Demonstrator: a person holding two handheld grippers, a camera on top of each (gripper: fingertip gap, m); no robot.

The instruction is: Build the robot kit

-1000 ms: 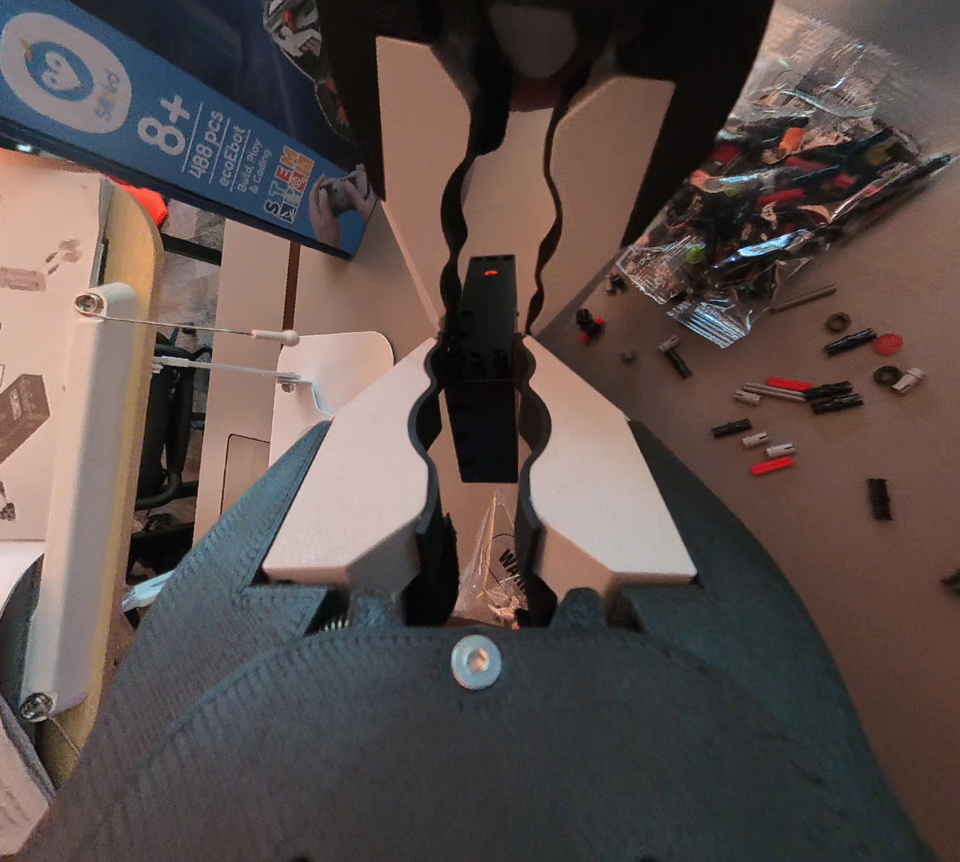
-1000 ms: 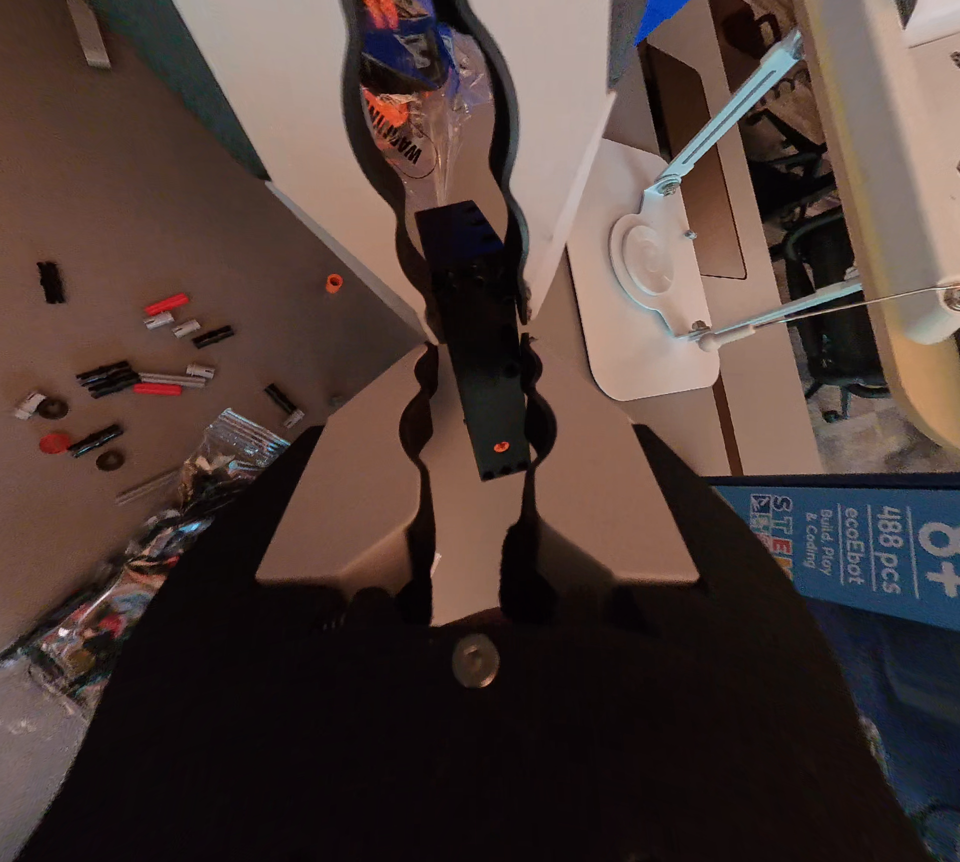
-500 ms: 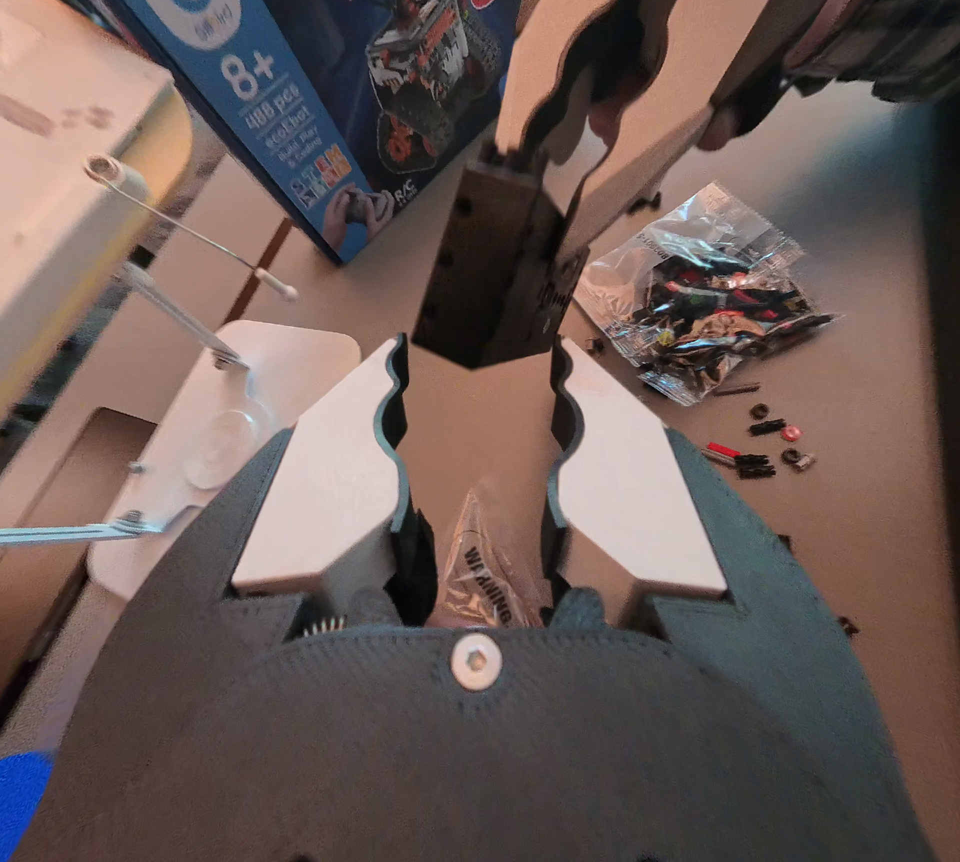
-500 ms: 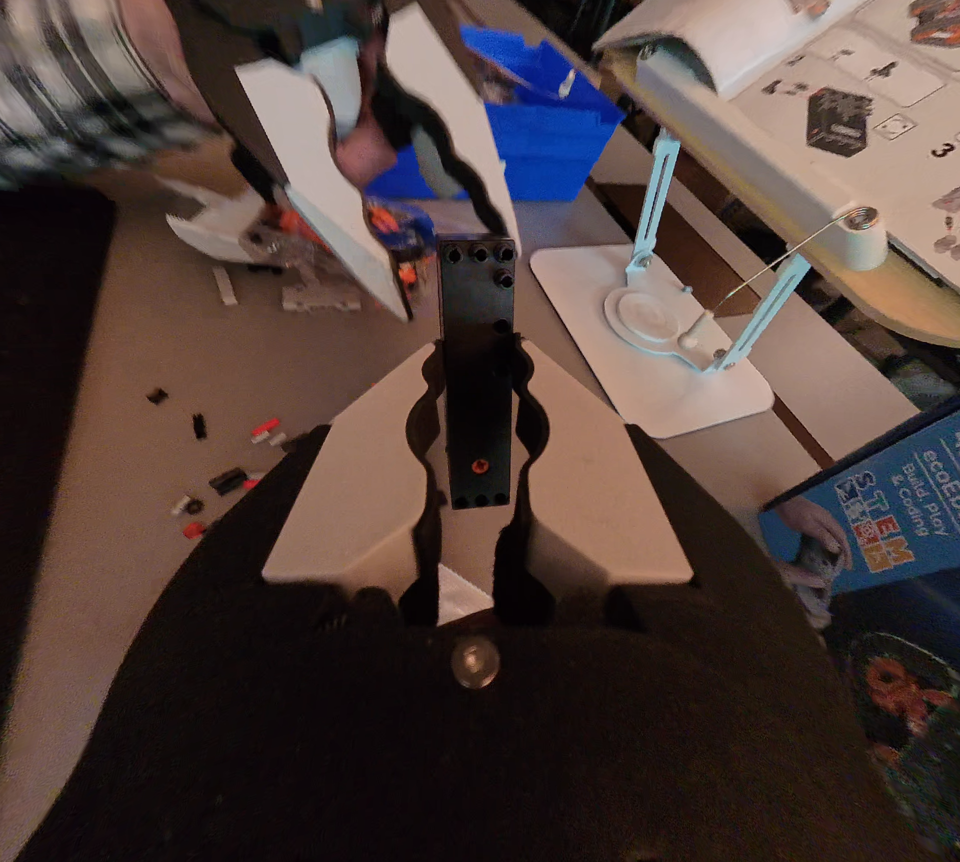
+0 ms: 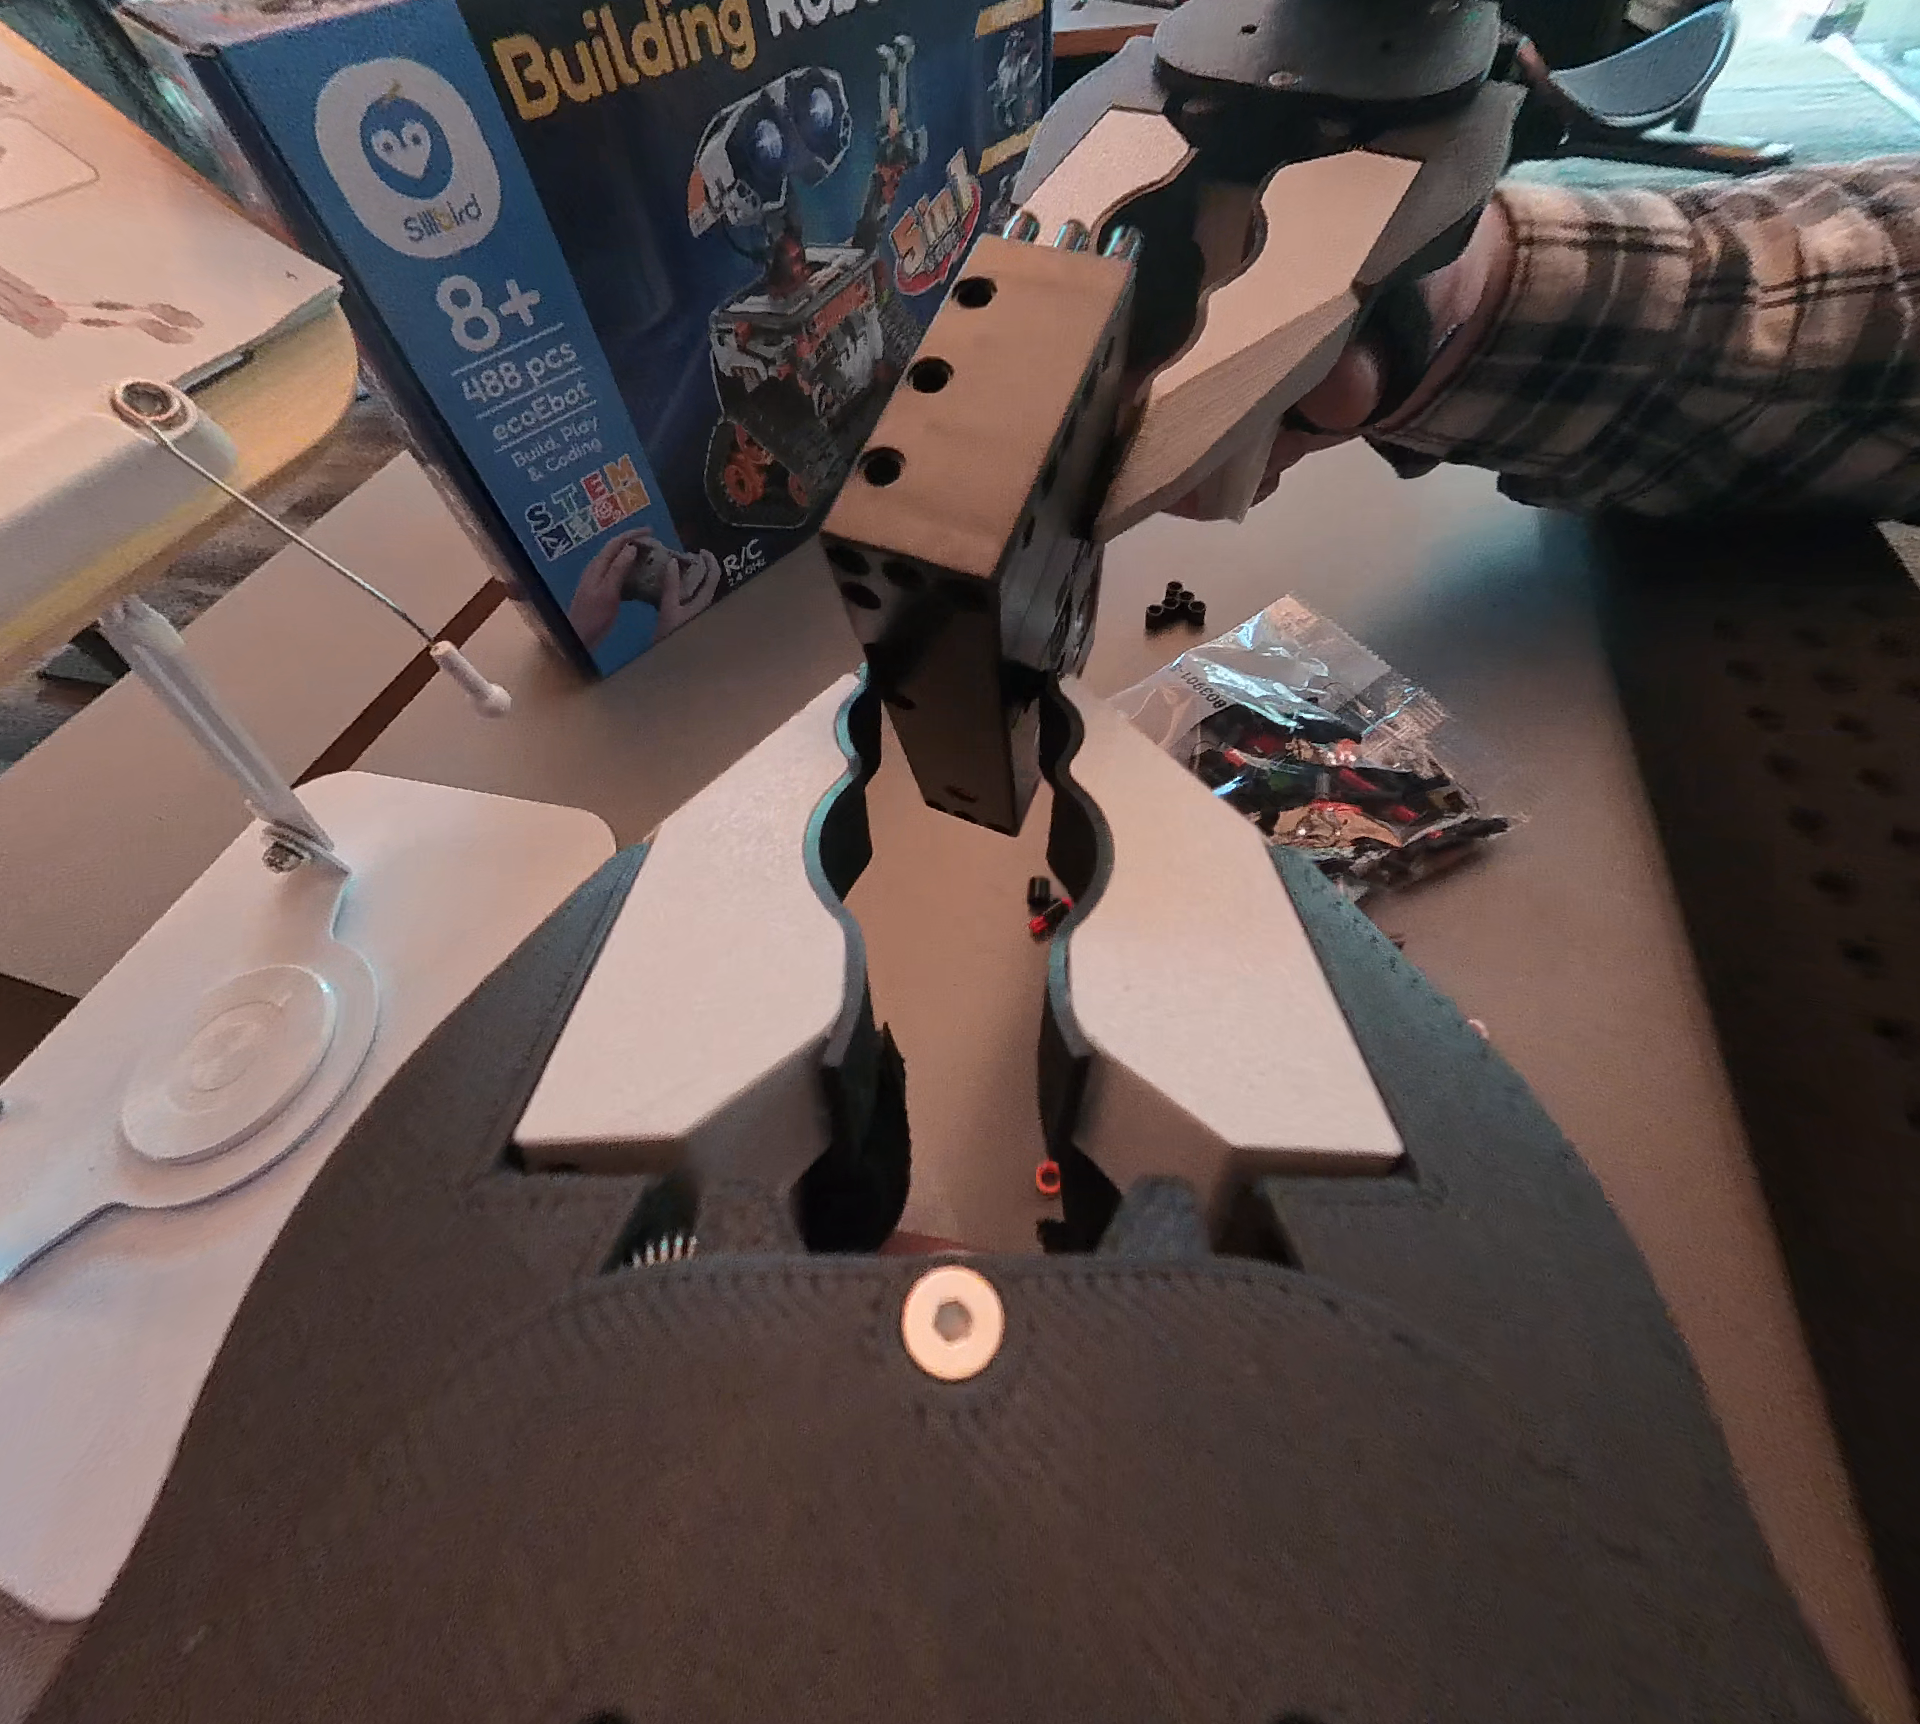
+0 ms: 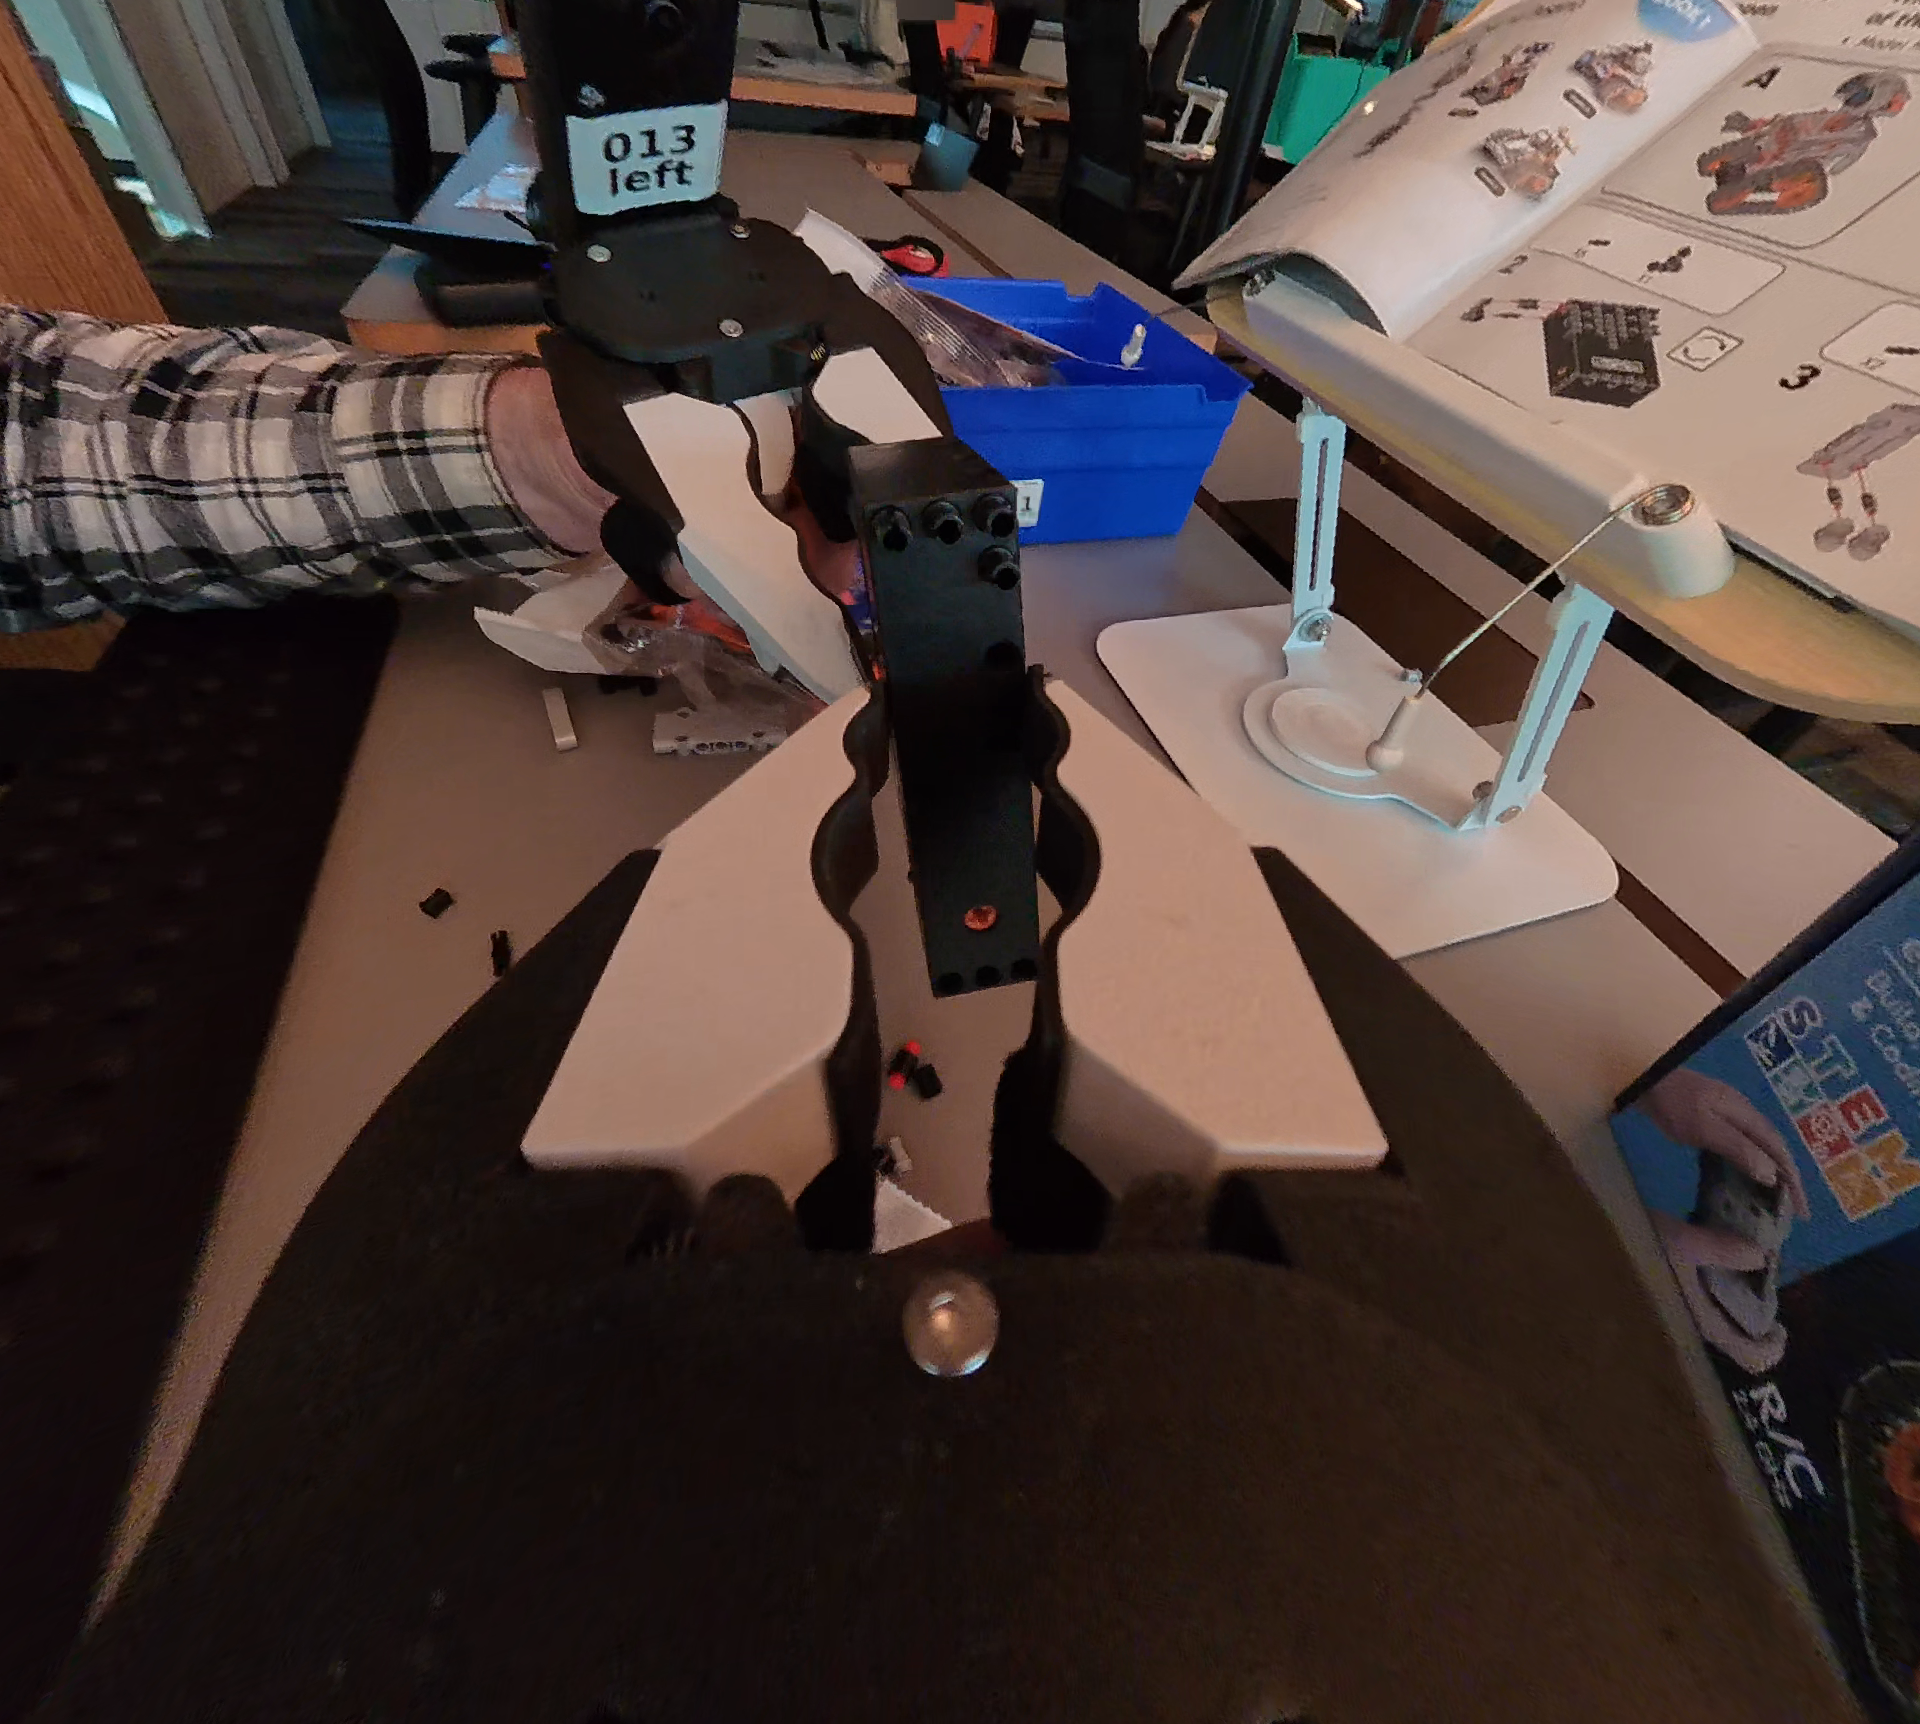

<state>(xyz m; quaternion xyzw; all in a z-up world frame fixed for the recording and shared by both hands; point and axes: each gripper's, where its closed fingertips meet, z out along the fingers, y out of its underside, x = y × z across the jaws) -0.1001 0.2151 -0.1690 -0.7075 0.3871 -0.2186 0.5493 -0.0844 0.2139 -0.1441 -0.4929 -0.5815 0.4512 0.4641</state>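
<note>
My right gripper [image 6: 956, 708] is shut on a long black block [image 6: 951, 718] with round holes and a few pegs at its far end. It holds the block off the table, tilted upward. In the left wrist view the same block [image 5: 966, 469] hangs from the right gripper [image 5: 1101, 386], and its lower end sits in the gap between my left fingertips. My left gripper [image 5: 951, 718] is open and empty. In the right wrist view the left gripper [image 6: 800, 531] sits just behind the block, held by a hand in a plaid sleeve.
A blue building-kit box [image 5: 665, 303] stands at the back. A clear bag of small parts [image 5: 1320, 760] and loose pins [image 5: 1049, 905] lie on the table. A white book stand [image 6: 1351, 770] holds an open instruction booklet [image 6: 1662, 147]. A blue bin [image 6: 1081, 417] is behind. A dark mat [image 6: 156, 791] lies beside the table. The grippers are tip to tip, or close to it.
My left gripper has opened, let go of the black block and drawn back. My right gripper has kept the block and tilted it up. Both cameras now look more level across the table.
</note>
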